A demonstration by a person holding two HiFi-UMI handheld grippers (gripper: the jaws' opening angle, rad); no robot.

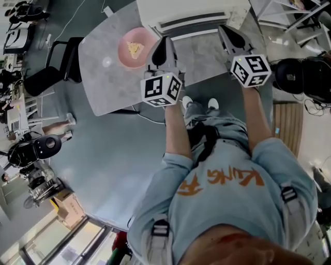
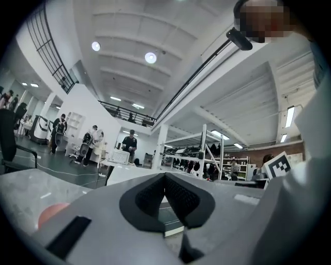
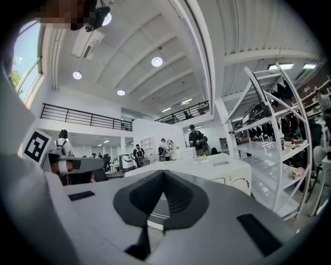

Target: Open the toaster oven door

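The white toaster oven point(image 1: 191, 15) stands at the far edge of the grey marble table point(image 1: 103, 83), its door shut. My left gripper point(image 1: 161, 42) hovers over the table just in front of the oven's left part, jaws shut on nothing. My right gripper point(image 1: 222, 28) is also shut and empty, its tip close to the oven's right front. In the left gripper view the closed left gripper point(image 2: 165, 177) points at the oven point(image 2: 129, 173). The right gripper view shows the closed right gripper point(image 3: 164, 173) before the oven body point(image 3: 222, 173).
A pink plate point(image 1: 135, 48) with food sits on the table, left of the left gripper. A black chair point(image 1: 57, 64) stands at the table's left. Black bags point(image 1: 305, 77) lie to the right. White shelf racks point(image 3: 279, 129) rise at the right. People stand far off.
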